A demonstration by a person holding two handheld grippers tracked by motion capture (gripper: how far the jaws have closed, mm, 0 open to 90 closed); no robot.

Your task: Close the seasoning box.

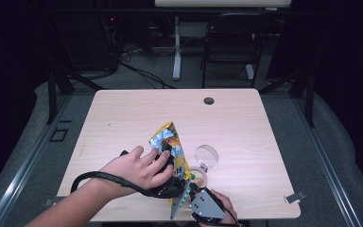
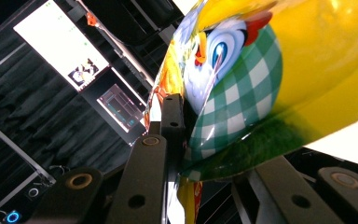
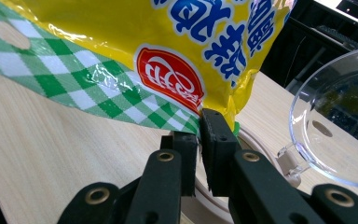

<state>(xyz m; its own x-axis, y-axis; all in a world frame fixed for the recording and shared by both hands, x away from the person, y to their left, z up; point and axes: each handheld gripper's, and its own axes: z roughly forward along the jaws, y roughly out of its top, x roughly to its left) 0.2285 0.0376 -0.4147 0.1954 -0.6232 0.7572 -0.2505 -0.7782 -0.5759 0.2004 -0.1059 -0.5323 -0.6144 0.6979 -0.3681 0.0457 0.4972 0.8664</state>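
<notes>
Tabletop [image 1: 246,123]: a pale wood-grain surface with a round cable hole near its far edge; it carried everything, and most of it lay bare.
Snack bag [image 1: 172,146]: a yellow foil packet with a cartoon chick and a green-checked band, held tilted above the near middle of the tabletop, between the two hands.
Clear-lidded container [image 1: 203,163]: a round jar with its transparent lid hinged open, standing just right of the bag's lower end on the tabletop.
Left hand-held gripper [image 2: 179,140]: its jaws stood narrow and pinched the bag's upper body, the foil bulging over the right jaw in the left gripper view.
Right hand-held gripper [image 3: 199,140]: its jaws were almost together, clamped on the checked corner seal of the bag; whether the pads pressed fully could not be told for sure, but the film sat between them.
Step in hand, as judged: tearing or pulling open the bag's sealed corner, probably to pour into the container.
How to do it well: keeping the left grip firm on the body while the right pulled the corner away across the seal, not along it, should start a clean tear.
Care: the opening ought to stay above the container's mouth, and the bag upright, so contents would not spill onto the tabletop.
Risk: slick foil could slip from the narrow corner pinch; a deeper bite on the seal would help.
</notes>
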